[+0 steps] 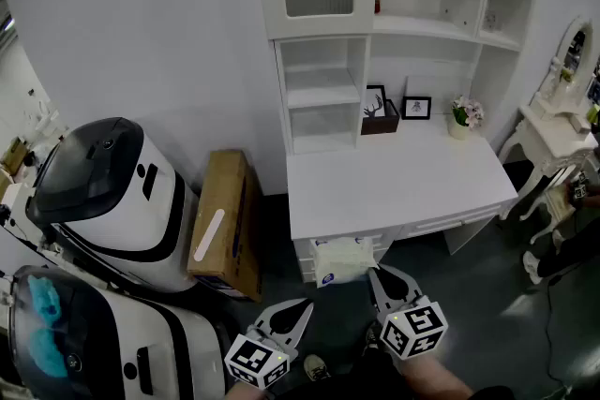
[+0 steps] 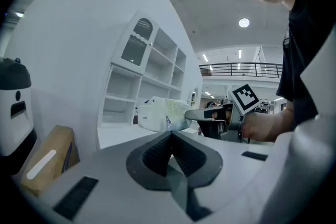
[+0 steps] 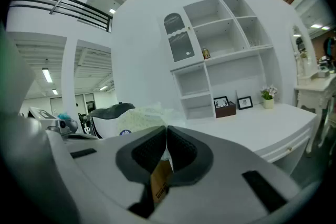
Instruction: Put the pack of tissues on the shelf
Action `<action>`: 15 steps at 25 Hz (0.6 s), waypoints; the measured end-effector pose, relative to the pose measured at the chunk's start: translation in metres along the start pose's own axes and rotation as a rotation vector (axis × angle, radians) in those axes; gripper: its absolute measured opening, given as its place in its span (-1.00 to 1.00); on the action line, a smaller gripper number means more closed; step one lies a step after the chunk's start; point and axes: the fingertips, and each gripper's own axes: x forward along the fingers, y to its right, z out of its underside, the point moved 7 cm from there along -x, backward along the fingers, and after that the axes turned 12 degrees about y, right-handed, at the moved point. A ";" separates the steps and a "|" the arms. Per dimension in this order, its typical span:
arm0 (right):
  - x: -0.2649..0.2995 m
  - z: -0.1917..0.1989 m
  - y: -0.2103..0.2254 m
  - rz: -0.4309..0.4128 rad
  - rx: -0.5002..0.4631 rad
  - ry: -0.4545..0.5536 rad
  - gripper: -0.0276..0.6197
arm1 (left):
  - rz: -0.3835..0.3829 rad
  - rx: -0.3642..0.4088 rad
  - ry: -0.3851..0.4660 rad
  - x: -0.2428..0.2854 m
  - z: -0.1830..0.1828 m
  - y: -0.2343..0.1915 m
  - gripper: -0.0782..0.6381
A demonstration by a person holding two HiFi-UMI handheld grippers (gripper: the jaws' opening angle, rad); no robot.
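The pack of tissues [image 1: 342, 259] is white, faintly speckled pale green, with a small blue mark. The desk [image 1: 394, 187] and shelf unit [image 1: 323, 31] are white. The cardboard box [image 1: 225, 220] is brown with a white strip.

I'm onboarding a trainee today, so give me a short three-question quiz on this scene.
1. Which claw grips the pack of tissues, left or right?
2. Fill in: the potted flowers stand at the white desk's far ___ corner.
3. True or false: the pack already lies on the desk.
Key: 1. The right claw; the left claw is shut and empty. 2. Right. 3. False, it is held in the air in front of the desk.
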 end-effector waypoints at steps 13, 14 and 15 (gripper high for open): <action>-0.003 0.005 -0.002 -0.001 0.011 0.006 -0.89 | 0.016 -0.017 0.005 -0.001 0.003 0.002 -0.77; -0.004 0.006 -0.001 -0.004 0.020 0.007 -0.89 | 0.017 -0.018 0.006 -0.001 0.003 0.003 -0.77; -0.004 0.006 0.000 -0.006 0.028 0.008 -0.89 | 0.017 -0.017 0.006 -0.001 0.003 0.004 -0.77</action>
